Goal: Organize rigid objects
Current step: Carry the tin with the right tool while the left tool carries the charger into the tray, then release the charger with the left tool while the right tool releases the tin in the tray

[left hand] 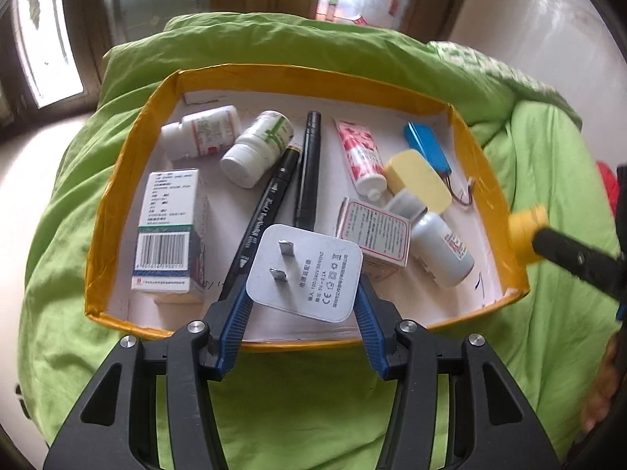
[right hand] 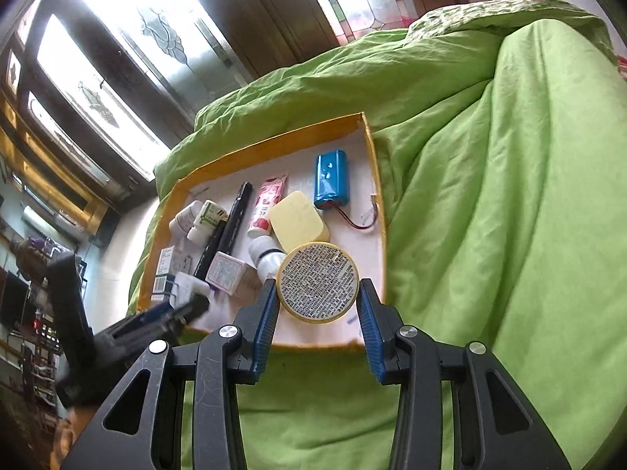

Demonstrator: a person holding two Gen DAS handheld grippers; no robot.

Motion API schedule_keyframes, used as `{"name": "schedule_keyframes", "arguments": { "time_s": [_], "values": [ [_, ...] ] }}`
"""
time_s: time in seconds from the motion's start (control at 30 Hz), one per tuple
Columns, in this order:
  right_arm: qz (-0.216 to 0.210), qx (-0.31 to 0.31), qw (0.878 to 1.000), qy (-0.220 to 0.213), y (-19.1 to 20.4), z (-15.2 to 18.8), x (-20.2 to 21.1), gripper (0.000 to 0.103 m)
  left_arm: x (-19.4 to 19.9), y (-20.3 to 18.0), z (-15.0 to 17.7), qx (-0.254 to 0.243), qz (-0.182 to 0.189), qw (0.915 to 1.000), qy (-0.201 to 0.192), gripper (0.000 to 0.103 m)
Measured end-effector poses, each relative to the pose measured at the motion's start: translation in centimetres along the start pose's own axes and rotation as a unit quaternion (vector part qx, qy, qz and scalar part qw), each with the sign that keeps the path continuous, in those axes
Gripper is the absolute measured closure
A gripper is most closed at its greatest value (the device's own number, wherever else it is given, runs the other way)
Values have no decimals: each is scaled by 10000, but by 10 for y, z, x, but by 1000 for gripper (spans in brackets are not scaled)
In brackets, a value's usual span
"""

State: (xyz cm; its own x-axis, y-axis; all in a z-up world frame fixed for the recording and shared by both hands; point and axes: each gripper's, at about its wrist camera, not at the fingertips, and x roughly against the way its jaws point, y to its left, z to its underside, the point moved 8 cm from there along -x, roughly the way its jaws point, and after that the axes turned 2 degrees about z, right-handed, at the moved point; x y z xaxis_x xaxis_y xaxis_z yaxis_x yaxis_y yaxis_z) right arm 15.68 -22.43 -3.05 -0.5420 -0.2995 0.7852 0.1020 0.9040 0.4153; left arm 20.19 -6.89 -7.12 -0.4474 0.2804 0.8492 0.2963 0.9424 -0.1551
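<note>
Two claws carry loads above the near rim of the yellow-edged white cardboard tray (left hand: 117, 180) on the green bedcover (right hand: 490, 196): left claw (left hand: 301, 274) grips a white plug adapter (left hand: 305, 270), right claw (right hand: 318, 291) a round yellow tin (right hand: 317, 280), both poised near-side, bottles farther.

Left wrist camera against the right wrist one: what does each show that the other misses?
Only the left view shows the charger's prongs and label, gripped by the left gripper. Only the right view shows the printed bottom of the yellow tin in the right gripper, and the battery's full blue face. Both show the yellow-edged tray on the green bedding.
</note>
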Motion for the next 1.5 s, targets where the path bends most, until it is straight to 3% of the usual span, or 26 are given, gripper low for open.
{"name": "schedule_keyframes", "arguments": {
  "time_s": [0.57,0.7,1.17,1.3,1.5],
  "values": [
    [444,246,9979,400,-7,-5,-47,67,-24,-11,-3,-283,-103,9993,220,53],
    [641,414,9963,397,-7,0,-48,67,-25,-10,-3,-271,-120,9993,209,53],
    [731,418,9956,400,-7,5,-49,66,-19,-8,-2,-251,-349,9990,116,53],
    [688,462,9963,213,-3,5,-36,58,-6,-10,2,-342,-457,9984,33,52],
    [553,378,9976,-186,0,6,-1,43,29,-7,9,-323,-657,9970,-261,31]
  ]
}}
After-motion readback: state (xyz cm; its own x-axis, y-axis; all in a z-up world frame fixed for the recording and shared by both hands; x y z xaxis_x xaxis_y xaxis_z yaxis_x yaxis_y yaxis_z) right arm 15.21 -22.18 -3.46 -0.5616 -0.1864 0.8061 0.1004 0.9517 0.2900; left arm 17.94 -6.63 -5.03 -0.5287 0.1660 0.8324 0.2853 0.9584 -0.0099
